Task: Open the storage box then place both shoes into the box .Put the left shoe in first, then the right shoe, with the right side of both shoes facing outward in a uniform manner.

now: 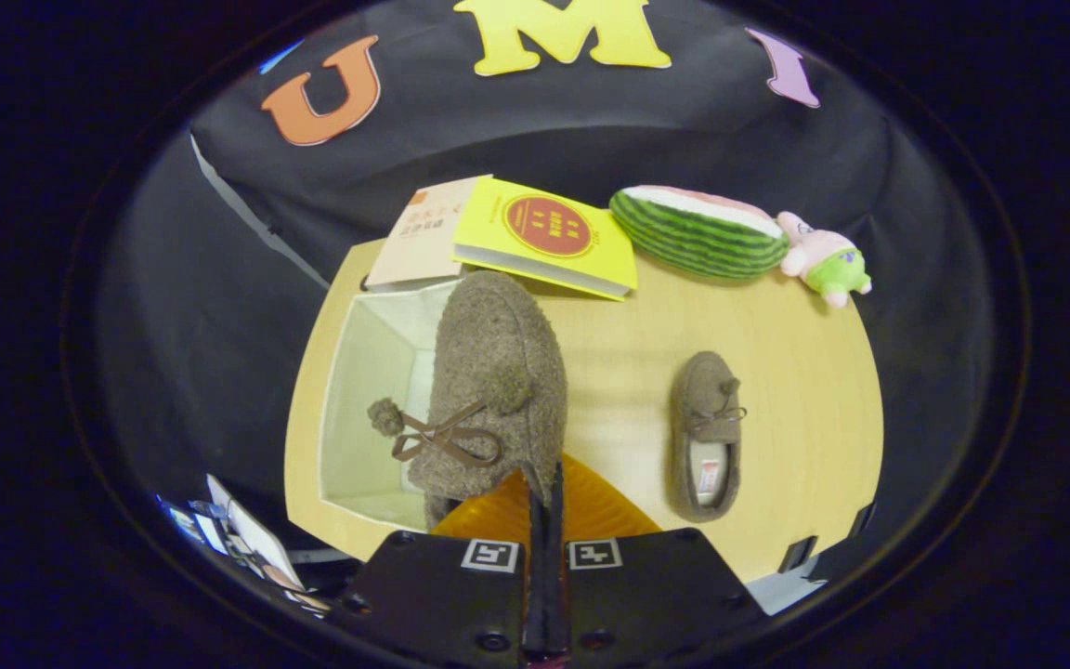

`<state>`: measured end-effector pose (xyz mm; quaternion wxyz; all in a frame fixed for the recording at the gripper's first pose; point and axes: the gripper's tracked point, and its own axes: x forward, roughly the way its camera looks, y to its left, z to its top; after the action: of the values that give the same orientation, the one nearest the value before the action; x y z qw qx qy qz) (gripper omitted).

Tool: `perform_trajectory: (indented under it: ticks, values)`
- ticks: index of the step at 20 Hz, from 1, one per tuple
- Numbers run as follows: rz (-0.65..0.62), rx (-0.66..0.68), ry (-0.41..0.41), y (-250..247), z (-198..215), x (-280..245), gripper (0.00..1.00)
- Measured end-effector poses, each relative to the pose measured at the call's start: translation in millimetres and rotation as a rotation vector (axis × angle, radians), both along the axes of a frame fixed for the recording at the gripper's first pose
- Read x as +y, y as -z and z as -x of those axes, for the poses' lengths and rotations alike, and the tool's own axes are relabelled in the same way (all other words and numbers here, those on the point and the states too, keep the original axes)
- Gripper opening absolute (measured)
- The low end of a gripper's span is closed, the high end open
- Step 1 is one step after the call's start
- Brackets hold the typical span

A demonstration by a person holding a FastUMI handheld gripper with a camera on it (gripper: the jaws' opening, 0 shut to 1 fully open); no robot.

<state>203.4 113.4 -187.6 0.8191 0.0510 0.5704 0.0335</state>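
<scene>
My gripper (544,502) is shut on the rim of a fuzzy brown slipper (489,372) with a dark bow and pompoms. The slipper hangs toe away from me, above the right edge of the open white storage box (363,400). The box stands on the left part of the wooden table (795,372), and its inside looks bare. The second brown slipper (707,432) lies flat on the table to the right of my fingers, toe pointing away, its opening toward me.
A yellow book (549,237) leans over a pale book (424,232) just beyond the box. A watermelon-slice plush (698,232) and a small pink-and-green plush toy (823,260) lie at the table's far right.
</scene>
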Motion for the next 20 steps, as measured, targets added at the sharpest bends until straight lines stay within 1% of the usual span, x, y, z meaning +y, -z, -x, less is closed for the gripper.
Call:
perform_trajectory:
  ticks: [2,5,8,9,12,17,20]
  values:
    - [-0.052,-0.022,0.005,1,-6,33,0.06]
    - [-0.151,-0.043,0.059,16,-17,80,0.06]
    - [-0.158,-0.076,0.092,41,-34,106,0.06]
    - [-0.154,-0.086,0.1,48,-39,113,0.06]
    - [-0.145,-0.115,0.081,69,-50,127,0.06]
    - [-0.187,-0.07,0.12,102,-44,144,0.06]
    - [-0.179,-0.077,0.112,109,-45,144,0.06]
